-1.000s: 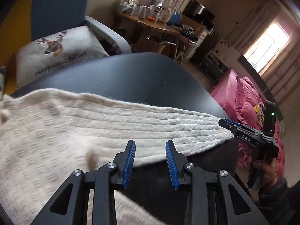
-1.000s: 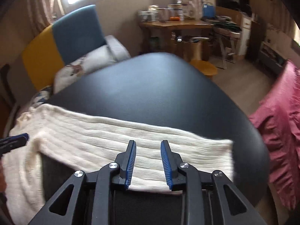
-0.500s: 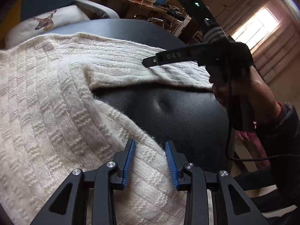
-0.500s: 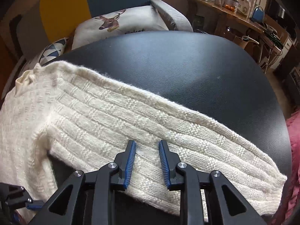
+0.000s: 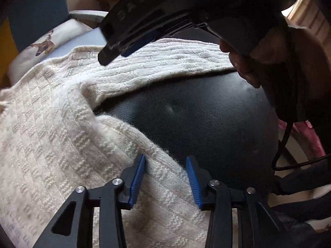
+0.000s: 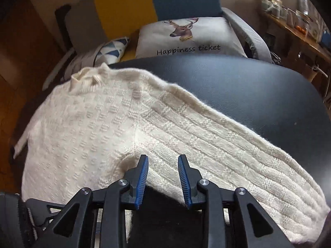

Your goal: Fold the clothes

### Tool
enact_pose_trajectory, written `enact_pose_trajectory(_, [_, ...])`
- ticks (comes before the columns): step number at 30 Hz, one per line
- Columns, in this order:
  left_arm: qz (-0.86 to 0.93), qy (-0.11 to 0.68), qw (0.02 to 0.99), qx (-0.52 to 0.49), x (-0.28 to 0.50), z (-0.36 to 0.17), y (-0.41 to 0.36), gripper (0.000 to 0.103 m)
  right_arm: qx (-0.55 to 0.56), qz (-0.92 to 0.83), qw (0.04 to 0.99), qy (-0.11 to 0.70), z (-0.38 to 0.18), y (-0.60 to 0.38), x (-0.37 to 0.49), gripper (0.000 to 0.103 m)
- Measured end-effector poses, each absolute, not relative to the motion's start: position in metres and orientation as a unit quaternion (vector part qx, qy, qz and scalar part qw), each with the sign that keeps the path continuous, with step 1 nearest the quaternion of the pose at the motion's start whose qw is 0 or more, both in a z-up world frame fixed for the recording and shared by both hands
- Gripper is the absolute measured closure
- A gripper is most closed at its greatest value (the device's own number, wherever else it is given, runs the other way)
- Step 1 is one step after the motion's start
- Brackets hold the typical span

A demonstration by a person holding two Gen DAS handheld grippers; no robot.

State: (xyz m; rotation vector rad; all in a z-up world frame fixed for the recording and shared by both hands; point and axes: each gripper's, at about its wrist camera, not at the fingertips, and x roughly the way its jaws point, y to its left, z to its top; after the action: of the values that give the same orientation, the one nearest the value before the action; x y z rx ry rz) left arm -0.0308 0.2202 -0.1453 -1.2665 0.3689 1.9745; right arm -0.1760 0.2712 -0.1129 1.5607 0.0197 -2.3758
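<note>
A cream knit sweater [image 6: 86,128] lies flat on a round black leather table [image 6: 248,86], its collar at the far left and one sleeve [image 6: 238,150] stretched out to the right. My right gripper [image 6: 163,165] is open, its fingers straddling the sleeve's near edge close to the armpit. In the left wrist view the sweater [image 5: 51,144] fills the left side. My left gripper [image 5: 165,165] is open over the body's side edge, with knit between its blue pads [image 5: 140,171]. The right gripper [image 5: 111,51], held by a hand [image 5: 258,51], hovers over the sleeve [image 5: 175,62].
Behind the table stands an armchair with a deer cushion [image 6: 190,35] and a triangle-patterned cushion [image 6: 111,49]. A wooden side table [image 6: 300,26] with jars is at far right. A black cable [image 5: 285,144] hangs from the hand, with pink bedding [image 5: 310,138] beyond the table's edge.
Both grippers came down close to the sweater. The left went from the sleeve to the body's side edge; the right slid along the sleeve toward the armpit. Both stay open.
</note>
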Motion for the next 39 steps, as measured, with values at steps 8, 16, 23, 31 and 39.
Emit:
enact_pose_trajectory(8, [0.713, -0.157, 0.454, -0.510, -0.063, -0.146, 0.143, 0.097, 0.535, -0.838, 0.084, -0.069, -0.135, 0.304, -0.185, 0.073])
enact_pose_trajectory(16, [0.674, -0.265, 0.496, -0.479, -0.066, -0.138, 0.114, 0.097, 0.492, -0.732, 0.198, -0.427, -0.156, 0.337, -0.134, 0.060])
enact_pose_trajectory(23, [0.680, -0.232, 0.493, -0.490, -0.058, -0.137, 0.100, 0.097, 0.419, -0.758, 0.149, -0.477, -0.157, 0.334, -0.149, 0.052])
enact_pose_trajectory(31, [0.701, -0.147, 0.439, -0.542, -0.051, -0.162, 0.137, 0.096, 0.446, -0.789, 0.053, -0.420, -0.142, 0.367, -0.138, 0.052])
enact_pose_trajectory(39, [0.742, -0.182, 0.411, -0.498, -0.040, -0.125, 0.081, 0.084, 0.454, -0.841, 0.071, -0.286, -0.088, 0.356, -0.129, 0.052])
